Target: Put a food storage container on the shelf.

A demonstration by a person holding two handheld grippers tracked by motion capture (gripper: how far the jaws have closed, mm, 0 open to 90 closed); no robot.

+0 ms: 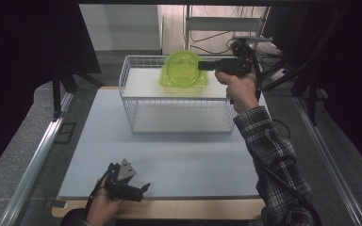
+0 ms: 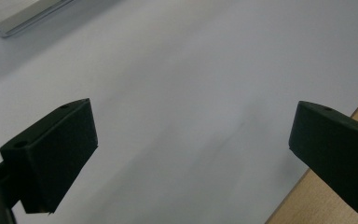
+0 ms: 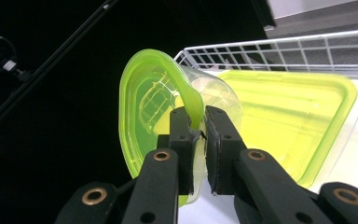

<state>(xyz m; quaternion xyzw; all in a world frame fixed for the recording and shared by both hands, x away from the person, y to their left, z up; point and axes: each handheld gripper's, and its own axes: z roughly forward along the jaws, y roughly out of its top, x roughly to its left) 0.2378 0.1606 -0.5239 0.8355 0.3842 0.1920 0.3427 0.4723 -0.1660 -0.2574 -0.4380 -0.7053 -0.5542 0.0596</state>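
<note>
Right gripper clamps the green lidded container by its thin rim over the wire basket; tilted, it could slip out.

No text, label, brand, number or sign can be read anywhere, not on any object or surface in these views

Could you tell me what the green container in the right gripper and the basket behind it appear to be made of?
The green container looks like thin translucent plastic, glossy: light passes through its wall and the rim shines where the right gripper pinches it. A second green container lying in the basket looks the same. The basket seems to be white-coated metal wire, judging by its thin welded grid, though the coating is uncertain.
</note>
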